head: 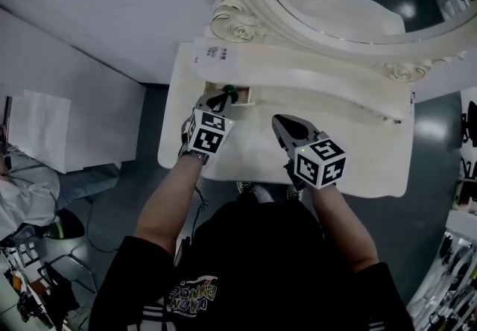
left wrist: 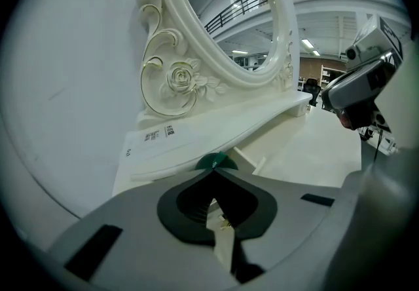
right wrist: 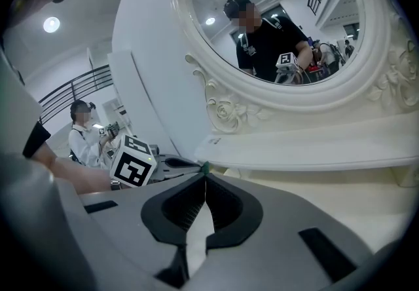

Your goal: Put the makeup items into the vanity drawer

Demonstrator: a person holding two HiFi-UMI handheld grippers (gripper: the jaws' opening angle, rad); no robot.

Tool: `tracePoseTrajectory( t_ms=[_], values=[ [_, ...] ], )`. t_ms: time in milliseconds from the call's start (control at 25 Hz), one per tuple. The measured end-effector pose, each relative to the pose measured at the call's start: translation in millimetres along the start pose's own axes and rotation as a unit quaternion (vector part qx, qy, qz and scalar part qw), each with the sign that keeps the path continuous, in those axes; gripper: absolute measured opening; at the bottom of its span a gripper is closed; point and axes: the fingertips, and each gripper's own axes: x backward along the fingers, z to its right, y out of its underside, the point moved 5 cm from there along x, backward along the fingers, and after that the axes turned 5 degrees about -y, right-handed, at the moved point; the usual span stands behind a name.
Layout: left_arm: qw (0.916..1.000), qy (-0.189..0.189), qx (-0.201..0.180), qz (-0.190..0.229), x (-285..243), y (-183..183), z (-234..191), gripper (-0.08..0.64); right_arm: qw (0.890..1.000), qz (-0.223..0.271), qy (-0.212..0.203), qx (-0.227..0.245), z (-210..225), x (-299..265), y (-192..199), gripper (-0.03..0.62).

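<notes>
A small drawer (head: 246,95) stands pulled out of the white vanity's raised shelf (head: 313,80), left of middle. My left gripper (head: 223,98) hangs right over it, jaws closed, with a small round green makeup item (head: 232,89) pinched at its tips. In the left gripper view the green item (left wrist: 217,161) pokes out past the closed tips, with the drawer's wall (left wrist: 247,156) just beyond. My right gripper (head: 283,126) hovers over the vanity top (head: 253,150), shut with nothing between its fingers. In the right gripper view the left gripper (right wrist: 171,164) sits at the left.
An oval mirror in a carved cream frame (head: 237,24) rises behind the shelf. A paper label (head: 216,54) lies on the shelf's left end. To the left stands a white cabinet (head: 67,121). Another person (right wrist: 88,135) stands far off on the left.
</notes>
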Motion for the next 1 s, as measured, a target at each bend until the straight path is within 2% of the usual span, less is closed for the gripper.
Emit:
tracePoseTrajectory(
  t_ms=[360,560,1000],
  values=[
    [0.9994,0.008,-0.021,-0.028,-5.7,2.3,3.9,0.008,1.000,0.002,0.002,-0.003,2.2,3.0,-1.0,0.029],
    [0.9990,0.004,-0.034,-0.028,-5.3,0.0,3.6,0.008,1.000,0.004,0.004,-0.004,3.5,5.8,-0.5,0.029],
    [0.9988,0.017,-0.036,-0.027,-0.1,-1.8,10.2,0.029,1.000,0.006,0.002,-0.007,2.6,8.4,1.4,0.029]
  ],
)
